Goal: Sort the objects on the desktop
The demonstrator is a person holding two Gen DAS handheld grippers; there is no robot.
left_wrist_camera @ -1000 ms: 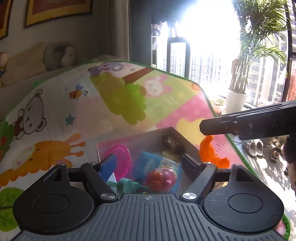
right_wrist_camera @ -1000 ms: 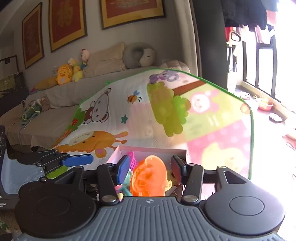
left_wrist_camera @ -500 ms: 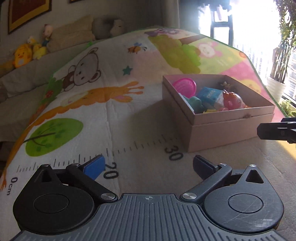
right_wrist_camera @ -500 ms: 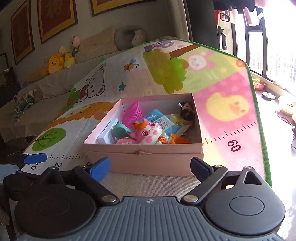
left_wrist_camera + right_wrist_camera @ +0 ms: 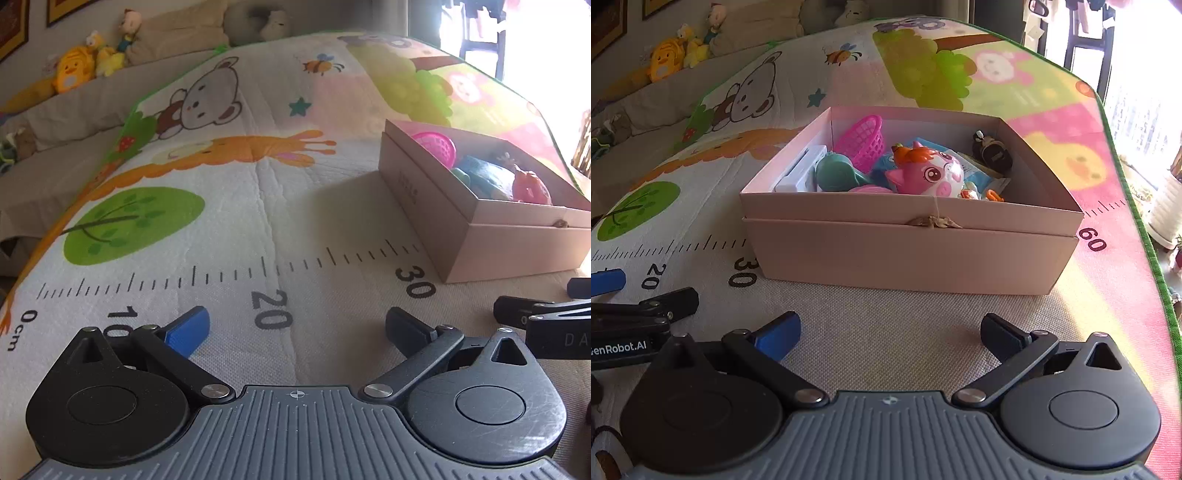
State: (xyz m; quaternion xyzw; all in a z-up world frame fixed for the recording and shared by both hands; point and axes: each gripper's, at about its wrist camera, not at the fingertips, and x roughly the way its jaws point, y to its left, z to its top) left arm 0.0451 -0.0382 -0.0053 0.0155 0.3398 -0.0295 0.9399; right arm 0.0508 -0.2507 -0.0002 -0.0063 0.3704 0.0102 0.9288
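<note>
— Inspector: Your left gripper [image 5: 295, 328] stands spread wide, nothing between its fingers, just short of the pink box [image 5: 908, 254] on the play mat [image 5: 229, 206].

— Operator: And the right?

— Inspector: Your right gripper [image 5: 890, 332] is spread too and empty. The pink cat toy [image 5: 927, 173], pink basket [image 5: 862, 142] and teal toy [image 5: 836, 177] lie inside the box.

Pink box [image 5: 912, 254], lid off, sits on mat beside the printed 30 mark. Inside: pink basket [image 5: 862, 142] tipped on its side at back; teal toy [image 5: 836, 177] at left; pink-white cat toy [image 5: 929, 173] in middle, orange on top; blue packet [image 5: 979, 173] beneath; dark toy [image 5: 993, 153] back right.
</note>
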